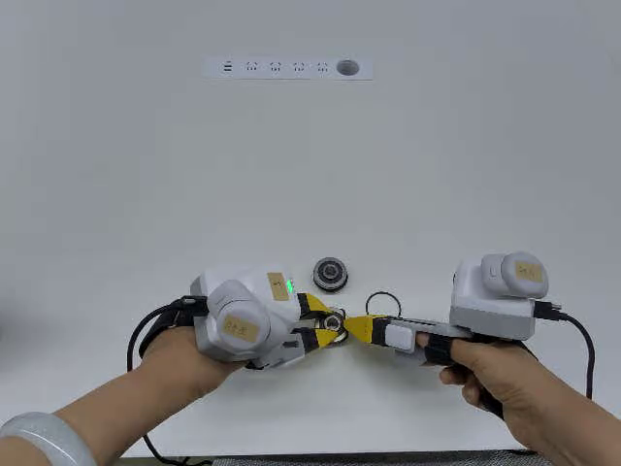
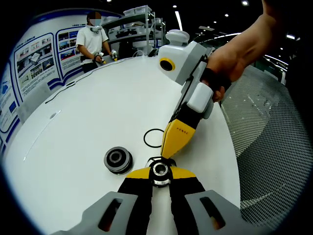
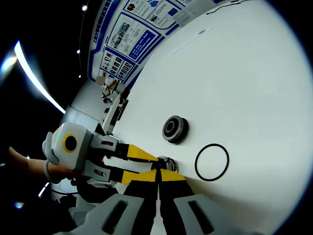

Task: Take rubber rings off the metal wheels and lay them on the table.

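My left gripper (image 2: 160, 174) is shut on a small metal wheel (image 2: 160, 169), held just above the table; in the head view this gripper (image 1: 326, 326) is left of centre. My right gripper (image 3: 159, 172) comes from the right, its yellow jaws pressed together at the wheel's rim, pinching the thin black rubber ring (image 2: 155, 160) that shows there. The head view has the right gripper (image 1: 353, 327) tip against the held wheel (image 1: 334, 320). A second wheel (image 1: 330, 274) with a dark ring on it lies on the table. A loose black ring (image 1: 383, 304) lies beside it.
The white table (image 1: 291, 175) stretches far ahead, with a power strip (image 1: 287, 68) at the back. Black cables (image 1: 146, 335) trail from both grippers near the front edge. A person (image 2: 90, 41) stands beyond the table's far end.
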Motion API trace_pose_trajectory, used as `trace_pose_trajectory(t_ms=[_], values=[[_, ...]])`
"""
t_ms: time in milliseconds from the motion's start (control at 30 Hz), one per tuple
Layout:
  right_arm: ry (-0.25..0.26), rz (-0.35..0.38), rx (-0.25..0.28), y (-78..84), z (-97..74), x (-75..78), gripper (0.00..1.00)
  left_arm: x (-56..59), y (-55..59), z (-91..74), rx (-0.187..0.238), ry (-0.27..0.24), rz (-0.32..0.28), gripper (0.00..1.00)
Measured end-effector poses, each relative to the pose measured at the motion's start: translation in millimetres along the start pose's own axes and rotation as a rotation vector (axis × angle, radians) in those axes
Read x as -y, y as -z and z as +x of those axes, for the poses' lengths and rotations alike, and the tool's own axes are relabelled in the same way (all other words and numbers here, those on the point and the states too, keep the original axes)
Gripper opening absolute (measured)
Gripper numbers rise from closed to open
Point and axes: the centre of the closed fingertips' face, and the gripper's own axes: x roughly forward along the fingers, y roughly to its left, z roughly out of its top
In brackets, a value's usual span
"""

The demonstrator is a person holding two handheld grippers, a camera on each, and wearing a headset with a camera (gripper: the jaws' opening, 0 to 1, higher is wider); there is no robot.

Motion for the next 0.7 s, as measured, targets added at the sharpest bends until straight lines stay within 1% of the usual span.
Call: trace_pose_trajectory(t_ms=[267,367,400,433,500,700], values=[[-0.016,-0.005,-0.004,-0.8,1.0,-5.7,0.01,0.0,0.0,0.1,0.001,0.001,0.002,0.13],[-0.039,0.003,0.013,-4.9,1.9,-12.2,0.01,-0.1,0.1,0.1,0.002,0.001,0.001,0.13],[-0.059,-0.001,0.018,-6.7,2.6,-17.4,0.01,-0.1,0.1,0.1,0.001,0.001,0.001,0.13],[-0.062,0.006,0.019,-7.6,2.3,-18.9,0.01,-0.1,0.1,0.0,0.001,0.001,0.001,0.13],[-0.057,-0.01,0.008,-7.0,2.5,-19.8,0.02,0.6,-0.9,-0.3,0.002,0.0,0.0,0.13],[-0.044,0.007,0.015,-6.7,0.7,-14.3,0.02,0.9,-1.3,-0.7,0.001,0.001,0.004,0.13]])
